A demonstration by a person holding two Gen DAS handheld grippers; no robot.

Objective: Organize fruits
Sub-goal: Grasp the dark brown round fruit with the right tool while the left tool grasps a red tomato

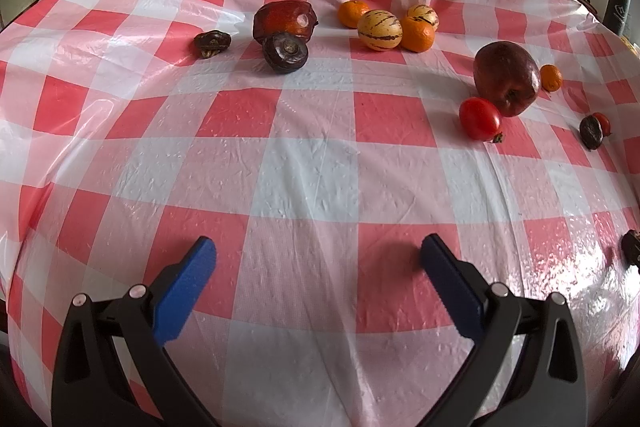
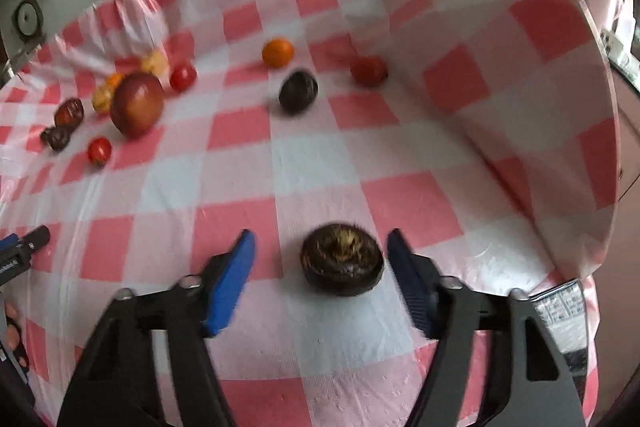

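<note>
In the right wrist view a dark brown water chestnut (image 2: 342, 261) lies on the red-and-white checked cloth (image 2: 256, 187), between the blue pads of my right gripper (image 2: 321, 233). The jaws stand apart: the right pad is close beside the chestnut and the left pad is well clear of it. My left gripper (image 1: 318, 241) hangs open over bare cloth with nothing between its fingers. Far from it lie a dark red apple (image 1: 506, 83), a tomato (image 1: 479, 118), two tangerines (image 1: 418, 33), striped melons (image 1: 379, 29), a second apple (image 1: 284, 19) and another water chestnut (image 1: 286, 51).
Beyond the right gripper lie a dark fruit (image 2: 298, 93), a tangerine (image 2: 278, 53), a tomato (image 2: 369, 70) and an apple (image 2: 137, 103). The cloth rises in a tall fold (image 2: 540, 87) on the right. A shiny packet (image 2: 560, 311) lies at the table's near right edge.
</note>
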